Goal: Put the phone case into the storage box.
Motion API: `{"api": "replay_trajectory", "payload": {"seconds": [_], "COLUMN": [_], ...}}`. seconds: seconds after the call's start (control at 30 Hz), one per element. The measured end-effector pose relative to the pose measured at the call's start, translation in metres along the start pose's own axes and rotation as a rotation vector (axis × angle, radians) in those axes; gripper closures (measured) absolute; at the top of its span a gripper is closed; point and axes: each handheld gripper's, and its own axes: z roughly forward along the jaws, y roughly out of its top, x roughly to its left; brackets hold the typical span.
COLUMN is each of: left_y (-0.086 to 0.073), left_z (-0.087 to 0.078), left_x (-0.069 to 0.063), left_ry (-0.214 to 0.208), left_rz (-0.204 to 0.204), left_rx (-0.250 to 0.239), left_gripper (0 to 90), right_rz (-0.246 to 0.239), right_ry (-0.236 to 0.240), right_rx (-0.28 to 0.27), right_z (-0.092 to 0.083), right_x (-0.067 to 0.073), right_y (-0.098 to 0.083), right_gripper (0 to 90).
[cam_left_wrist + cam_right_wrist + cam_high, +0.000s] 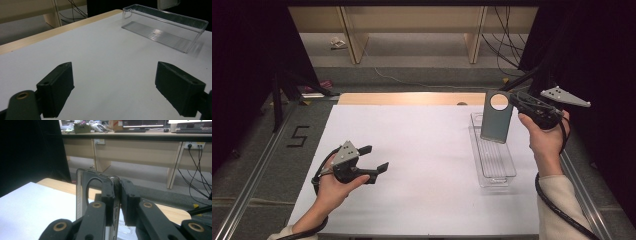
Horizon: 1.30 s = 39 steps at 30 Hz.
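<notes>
A grey-green phone case (496,122) with a round camera hole hangs upright above the far end of a clear plastic tray (507,172). My right gripper (515,101) is shut on the case's right edge, held up at the table's right side. In the right gripper view the case (82,192) is seen edge-on, pinched between the jaws of the right gripper (117,188). My left gripper (374,157) rests low at the table's left, open with nothing between its jaws. In the left gripper view the left gripper (113,82) faces the tray (197,28), which lies far off.
A white sheet (412,150) covers the table, with a wooden strip (412,98) along the far edge. Black curtains stand at both sides. Desk legs (354,40) and cables (504,45) lie beyond. A taped "5" (298,136) marks the floor at left.
</notes>
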Motion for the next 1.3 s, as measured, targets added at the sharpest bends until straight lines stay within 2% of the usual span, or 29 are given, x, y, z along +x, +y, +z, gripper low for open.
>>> {"api": "replay_trajectory", "payload": {"seconds": [1.3], "left_y": [-0.0004], "left_z": [0.0004], "left_x": [0.0000], "left_ry": [0.000], "left_rz": [-0.001], "left_rx": [0.003], "left_gripper": [14.9], "right_rz": [-0.020], "right_ry": [-0.011], "right_rx": [0.015], "right_z": [0.0076], "right_x": [-0.0044], "right_y": [-0.0015], "right_gripper": [82.2]}}
